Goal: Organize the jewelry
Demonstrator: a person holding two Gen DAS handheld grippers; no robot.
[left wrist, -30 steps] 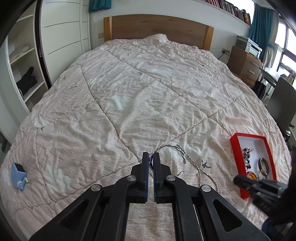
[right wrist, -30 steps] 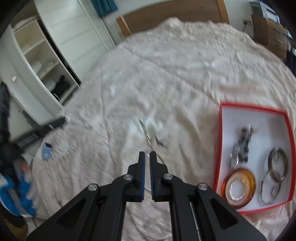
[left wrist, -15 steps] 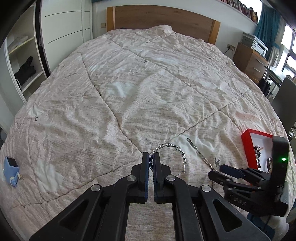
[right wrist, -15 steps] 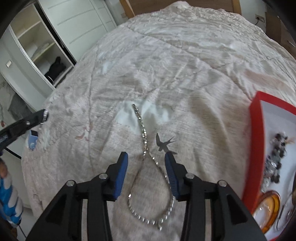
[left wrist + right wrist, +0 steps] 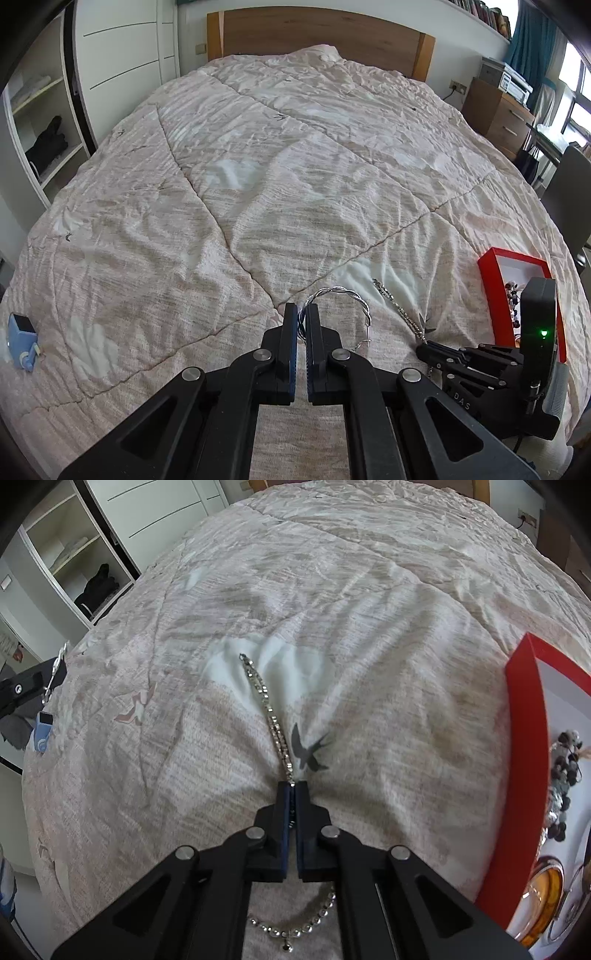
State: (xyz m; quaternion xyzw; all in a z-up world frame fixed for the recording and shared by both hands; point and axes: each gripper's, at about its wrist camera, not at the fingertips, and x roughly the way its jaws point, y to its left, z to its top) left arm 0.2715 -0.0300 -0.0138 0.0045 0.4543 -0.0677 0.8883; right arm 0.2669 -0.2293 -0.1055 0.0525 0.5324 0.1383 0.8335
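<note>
Now, far left on the pale quilted bedspread (image 5: 155,258), a small blue gadget (image 5: 22,341) sits idle near the edge. Moving in, the left gripper (image 5: 302,317) has its jaws pinched narrow on the twisted silver wire bangle (image 5: 341,295), which arcs up clear of the fabric. Next along, the sparkling silver rhinestone chain (image 5: 269,710) lies stretched across the quilt, and the right gripper (image 5: 292,788) is clamped down on its near end, fingertips pressed into the bedding, with the beaded tail looping loose behind the jaws. Over on the right, the red shallow cardboard box with white lining (image 5: 524,738) already holds dark beads, an amber ring and metal hoops. My read: the chain wants a straight, slow lift so the trailing loop doesn't snag on the quilt, then a carry over the red rim before letting go. A thin chain could slip from a light pinch, so firm pressure matters.
</note>
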